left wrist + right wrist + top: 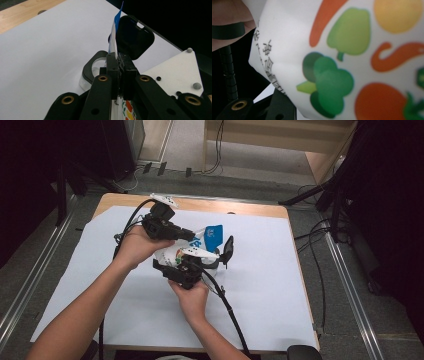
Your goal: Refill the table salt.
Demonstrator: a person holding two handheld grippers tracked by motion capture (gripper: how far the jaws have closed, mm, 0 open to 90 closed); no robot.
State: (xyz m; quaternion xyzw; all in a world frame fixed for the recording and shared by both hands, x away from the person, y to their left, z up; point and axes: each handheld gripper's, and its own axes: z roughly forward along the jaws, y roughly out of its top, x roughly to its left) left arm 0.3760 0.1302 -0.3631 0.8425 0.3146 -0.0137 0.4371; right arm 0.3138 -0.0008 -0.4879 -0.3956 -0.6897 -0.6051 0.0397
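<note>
The pouch [352, 57], printed with vegetables and a line of small script I cannot read, hangs above the worktop [260, 285]; my left claw [121, 65] pinches its edge, my right claw [186, 265] clasps its body.

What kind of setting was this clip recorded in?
Probably a lab or recording workspace, not a home: a wooden table covered with a white sheet, loose cables across a grey floor, and dark stands ringing the table.

Arms: bare forearms, no sleeves in sight.
Left gripper [192, 236]: black body, brass-ringed pivot holes, black cable.
Right gripper [223, 256]: black body, white three-cornered plate with grey studs, thick black cable.
</note>
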